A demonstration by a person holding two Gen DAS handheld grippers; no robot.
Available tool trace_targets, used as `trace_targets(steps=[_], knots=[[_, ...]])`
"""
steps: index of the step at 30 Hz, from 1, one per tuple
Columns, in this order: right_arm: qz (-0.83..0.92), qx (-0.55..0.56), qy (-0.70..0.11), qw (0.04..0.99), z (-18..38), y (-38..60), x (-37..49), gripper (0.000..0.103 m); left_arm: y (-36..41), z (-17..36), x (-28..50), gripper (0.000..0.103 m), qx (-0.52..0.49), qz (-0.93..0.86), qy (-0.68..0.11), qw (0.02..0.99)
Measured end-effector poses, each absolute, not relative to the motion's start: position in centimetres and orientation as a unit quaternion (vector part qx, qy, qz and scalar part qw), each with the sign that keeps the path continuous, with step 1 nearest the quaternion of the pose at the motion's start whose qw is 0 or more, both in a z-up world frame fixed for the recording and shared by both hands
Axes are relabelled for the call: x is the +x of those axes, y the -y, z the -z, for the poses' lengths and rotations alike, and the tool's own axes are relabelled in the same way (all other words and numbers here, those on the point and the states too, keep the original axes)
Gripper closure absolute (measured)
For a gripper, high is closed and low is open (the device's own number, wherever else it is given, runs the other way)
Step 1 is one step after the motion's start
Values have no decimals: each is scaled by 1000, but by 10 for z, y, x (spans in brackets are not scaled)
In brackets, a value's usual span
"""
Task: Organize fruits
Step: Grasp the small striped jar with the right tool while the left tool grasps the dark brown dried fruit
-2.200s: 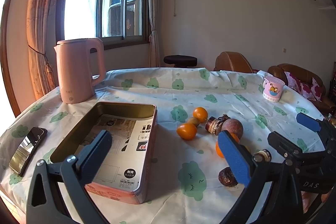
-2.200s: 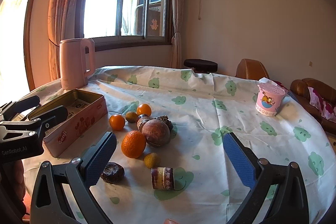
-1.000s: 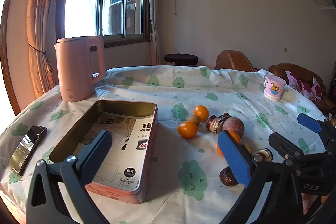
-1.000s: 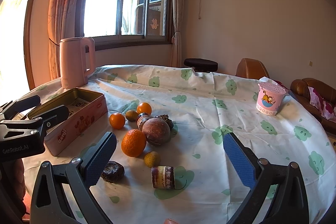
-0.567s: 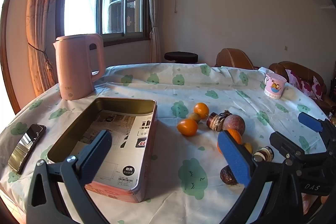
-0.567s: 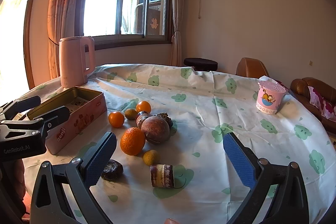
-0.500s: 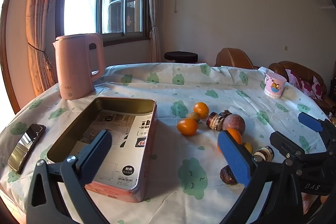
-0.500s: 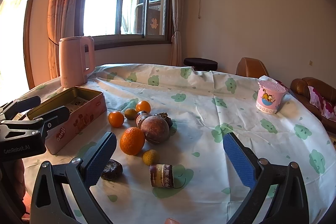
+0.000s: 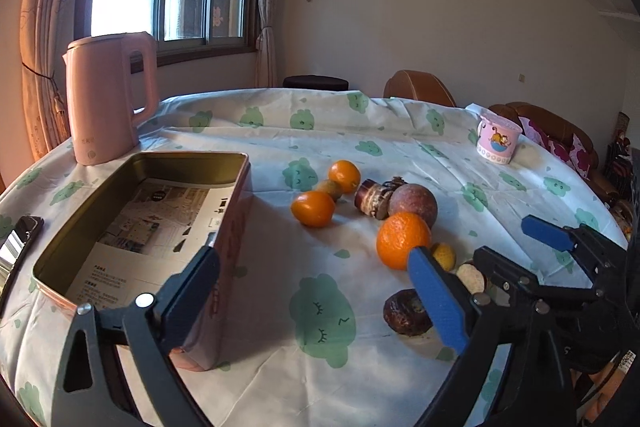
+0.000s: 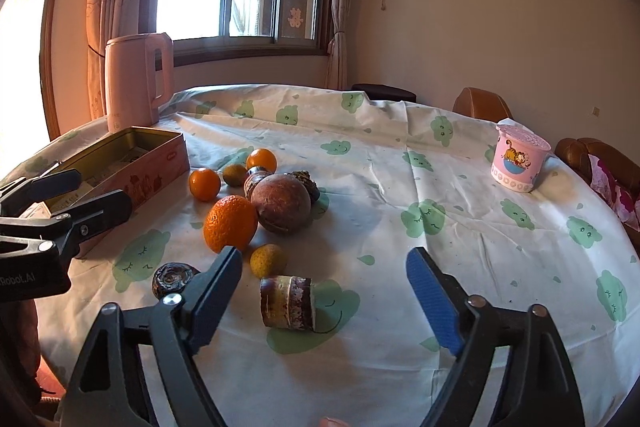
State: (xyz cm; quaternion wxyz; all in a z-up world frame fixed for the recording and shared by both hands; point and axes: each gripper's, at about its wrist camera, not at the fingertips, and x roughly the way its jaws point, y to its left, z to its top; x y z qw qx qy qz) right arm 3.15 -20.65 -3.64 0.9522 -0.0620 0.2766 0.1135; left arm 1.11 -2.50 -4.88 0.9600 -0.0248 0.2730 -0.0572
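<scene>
Several fruits lie in a cluster on the cloth: a large orange (image 10: 230,223), a brown round fruit (image 10: 283,203), two small oranges (image 10: 204,183) (image 10: 261,160), a small yellow fruit (image 10: 268,260), a dark wrinkled fruit (image 10: 172,279) and a striped cut piece (image 10: 286,302). An open pink tin (image 9: 132,227) lined with printed paper stands left of them. My left gripper (image 9: 316,293) is open and empty, between tin and fruits. My right gripper (image 10: 324,297) is open and empty, low over the striped piece. The large orange (image 9: 403,239) also shows in the left wrist view.
A pink kettle (image 9: 105,103) stands behind the tin. A pink cartoon cup (image 10: 520,163) stands far right. A phone (image 9: 16,247) lies at the table's left edge. Brown chairs (image 10: 480,107) stand behind the round table, which has a cloud-print cloth (image 10: 400,155).
Both grippers have moved forward and lower toward the fruits, which now look larger. Both stay open. The fruits and tin have not moved.
</scene>
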Motion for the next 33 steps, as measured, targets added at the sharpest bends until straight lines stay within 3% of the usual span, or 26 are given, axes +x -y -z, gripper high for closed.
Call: trace_targets(steps=[6, 13, 16, 24, 28, 33], knots=[[-132, -82, -305, 940, 42, 202, 35, 35, 40, 52, 10, 14, -10, 84, -287, 954], [-155, -98, -333, 925, 51, 196, 39, 71, 62, 64, 16, 29, 28, 126, -327, 936], [-151, -89, -332, 927, 51, 200, 39, 72, 68, 69, 20, 41, 34, 136, -343, 929], [-147, -67, -339, 927, 51, 210, 45, 72, 79, 80, 31, 58, 47, 151, -378, 912], [-149, -69, -337, 927, 51, 209, 44, 72, 81, 80, 31, 64, 50, 156, -377, 911], [-150, -72, -332, 928, 50, 209, 42, 72, 79, 80, 32, 65, 46, 160, -374, 912]])
